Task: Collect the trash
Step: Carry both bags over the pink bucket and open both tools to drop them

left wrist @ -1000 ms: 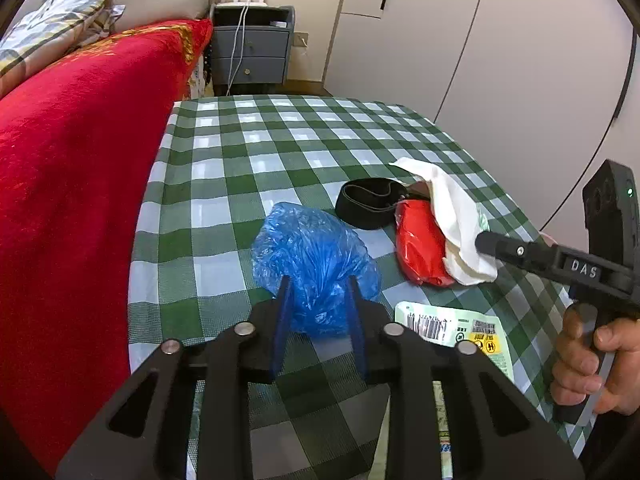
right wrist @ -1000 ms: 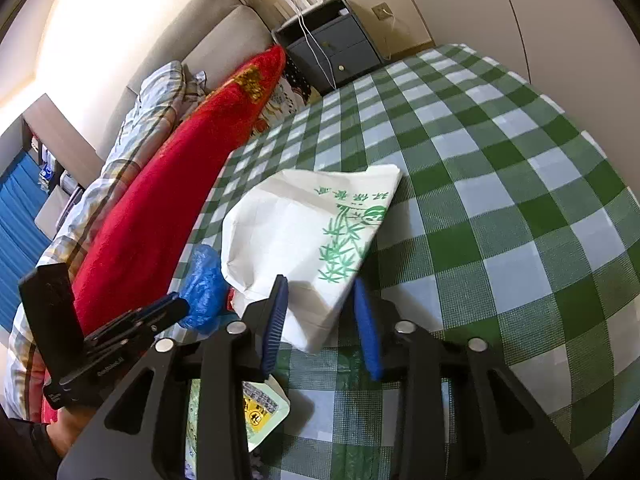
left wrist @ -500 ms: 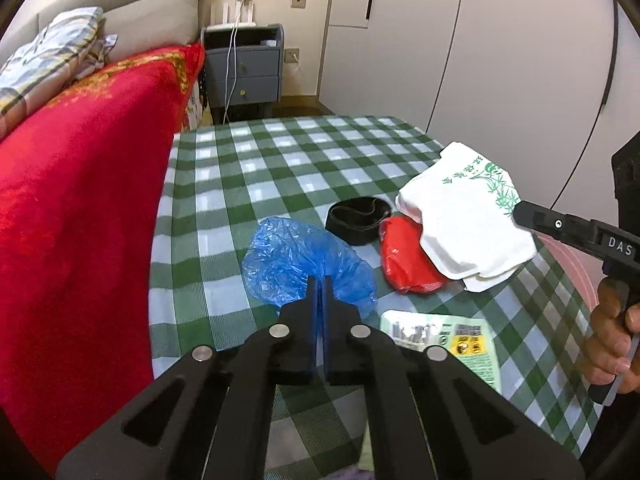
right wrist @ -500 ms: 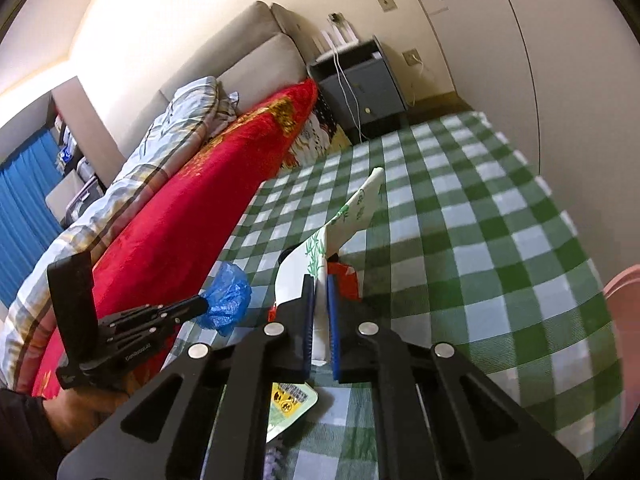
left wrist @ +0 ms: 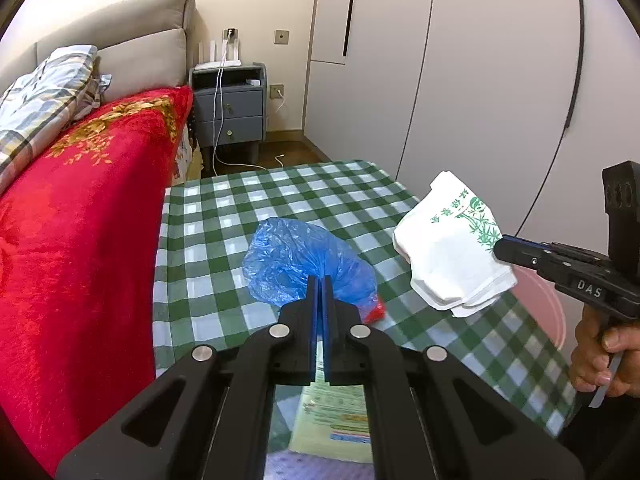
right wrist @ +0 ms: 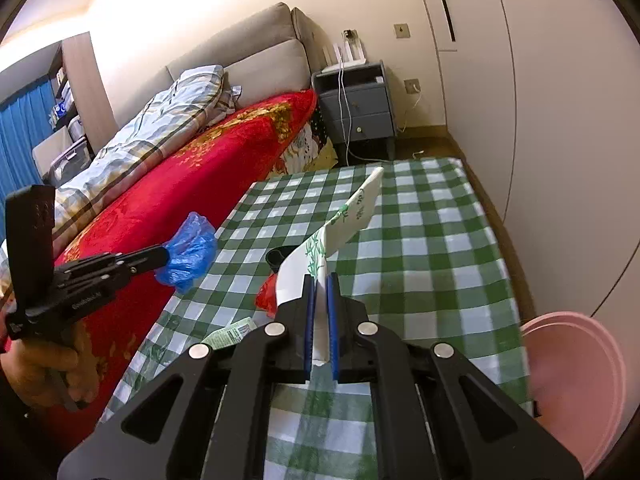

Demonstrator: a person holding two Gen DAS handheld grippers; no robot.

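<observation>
My left gripper (left wrist: 321, 280) is shut on a crumpled blue plastic bag (left wrist: 292, 264), which hangs lifted above the green checked table (left wrist: 248, 200); the right wrist view shows that bag (right wrist: 188, 252) at the left gripper's tip (right wrist: 162, 257). My right gripper (right wrist: 321, 280) is shut on a white paper bag with green print (right wrist: 340, 220), held up off the table; the left wrist view shows it (left wrist: 452, 252) at the right gripper's tip (left wrist: 500, 249). A red wrapper (right wrist: 267, 294) and a green-and-white packet (right wrist: 230, 334) lie on the cloth below.
A pink bin (right wrist: 576, 388) stands beside the table at the right. A bed with a red blanket (left wrist: 72, 232) runs along the table's left edge. A black band (right wrist: 276, 258) lies on the cloth. A grey nightstand (left wrist: 230, 110) and white wardrobe doors (left wrist: 460, 80) are behind.
Both grippers closed, the left on the blue bag and the right on the white paper bag, then rose, lifting both off the table.
</observation>
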